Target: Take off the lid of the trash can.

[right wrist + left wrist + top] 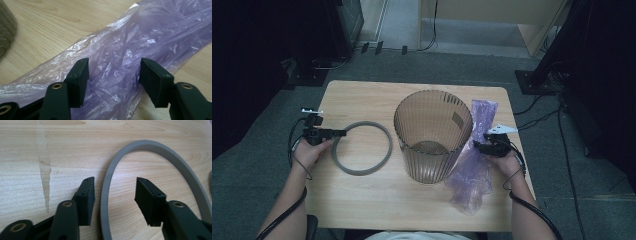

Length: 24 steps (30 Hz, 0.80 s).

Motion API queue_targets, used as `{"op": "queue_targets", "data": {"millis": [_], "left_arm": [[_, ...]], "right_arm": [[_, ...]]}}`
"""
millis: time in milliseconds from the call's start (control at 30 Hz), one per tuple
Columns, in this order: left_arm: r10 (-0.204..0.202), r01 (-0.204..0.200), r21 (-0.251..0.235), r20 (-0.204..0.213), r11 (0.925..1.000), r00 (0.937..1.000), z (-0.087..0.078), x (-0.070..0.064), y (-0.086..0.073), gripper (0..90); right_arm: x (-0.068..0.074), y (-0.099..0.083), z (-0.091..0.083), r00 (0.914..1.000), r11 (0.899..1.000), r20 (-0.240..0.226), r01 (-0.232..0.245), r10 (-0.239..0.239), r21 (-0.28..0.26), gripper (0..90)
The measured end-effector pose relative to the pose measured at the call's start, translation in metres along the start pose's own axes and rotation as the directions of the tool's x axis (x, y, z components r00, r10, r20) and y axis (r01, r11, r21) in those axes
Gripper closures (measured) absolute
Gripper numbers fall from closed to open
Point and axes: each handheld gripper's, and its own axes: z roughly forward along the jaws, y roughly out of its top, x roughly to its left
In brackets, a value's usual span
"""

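Left tool (115, 195) straddled the grey ring (160, 150), jaws open; right tool (113, 77) gaped over the purple bag (120, 57), both poised for gripping.

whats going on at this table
A person holds a gripper in each hand beside a ribbed bin standing on the wooden table. The left gripper is open, its jaws straddling the edge of a grey ring. The right gripper is open over a crumpled purple plastic bag. Nothing is gripped yet.
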Motion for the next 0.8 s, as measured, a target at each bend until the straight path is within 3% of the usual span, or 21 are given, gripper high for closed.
{"op": "queue_targets", "data": {"millis": [233, 500, 667, 800], "left_arm": [[-0.007, 0.007, -0.017, 0.014, 0.9998, 0.9999, -0.0019, -0.0008, -0.0012, 44.7], [0.02, -0.02, -0.006, 0.015, 0.9998, 0.9997, -0.0031, -0.0074, -0.0008, 43.6], [0.012, -0.011, -0.016, 0.019, 0.9998, 0.9998, -0.0045, -0.0074, 0.0013, 43.5], [0.012, -0.012, -0.023, 0.025, 0.9997, 0.9996, -0.0065, -0.0081, 0.0023, 42.9]], "right_arm": [[0.0013, -0.0002, -0.0005, 1.0, 1.0, 0.004, -0.004, 0.004, -0.004, 47.8], [0.0035, 0.0005, 0.0001, 1.0, 1.0, -0.002, -0.004, 0.004, -0.013, 63.7], [0.0054, 0.0005, 0.0, 0.9995, 1.0, -0.028, 0.01, -0.011, -0.013, 78.3], [0.0051, 0.0009, 0.0007, 0.9993, 1.0, -0.037, -0.009, 0.009, -0.017, 79.3]]}}
